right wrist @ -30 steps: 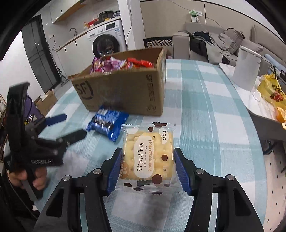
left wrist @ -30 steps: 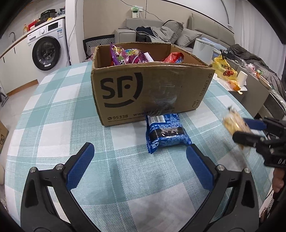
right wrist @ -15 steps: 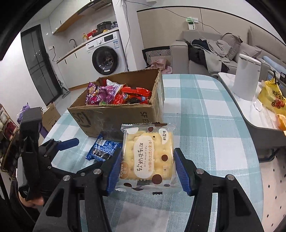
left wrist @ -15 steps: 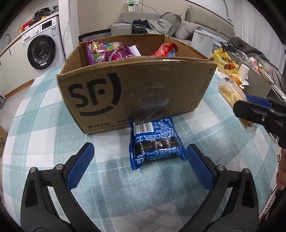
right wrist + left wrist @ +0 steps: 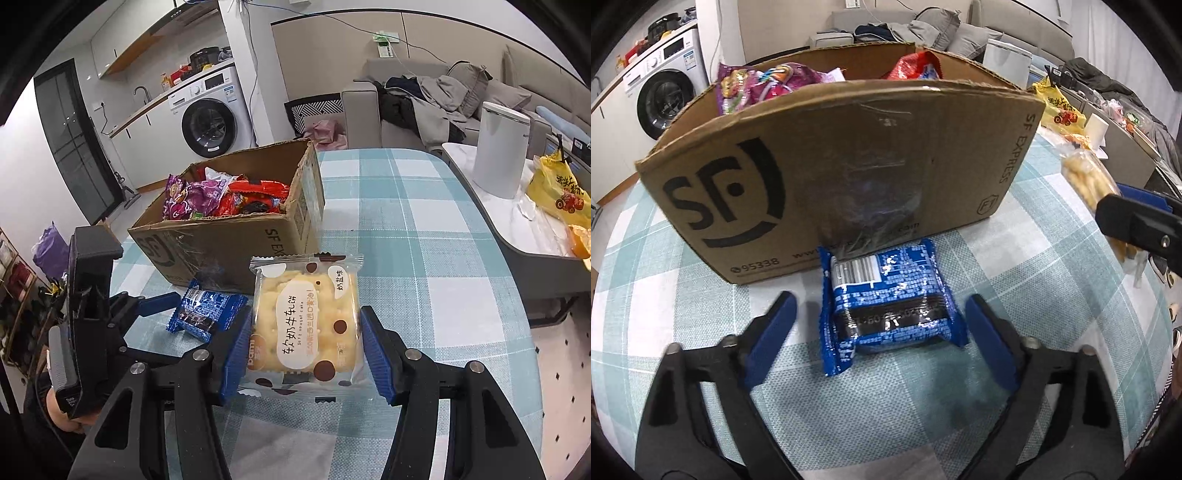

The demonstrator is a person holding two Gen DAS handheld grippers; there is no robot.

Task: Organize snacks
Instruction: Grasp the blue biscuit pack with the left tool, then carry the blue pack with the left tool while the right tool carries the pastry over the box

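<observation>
A blue snack packet lies on the checked tablecloth against the front wall of the cardboard SF box. My left gripper is open, its blue fingers on either side of the packet without touching it. My right gripper is shut on a yellow nougat cracker pack and holds it above the table, in front of the box's right corner. The box holds purple and red snack bags. The blue packet and the left gripper also show in the right wrist view.
The round table has a teal checked cloth. A side table at the right carries a white canister and a yellow bag. A washing machine and a sofa stand behind.
My left gripper has moved forward and down until its fingers bracket the blue packet. My right gripper has lifted the cracker pack higher, toward the box.
</observation>
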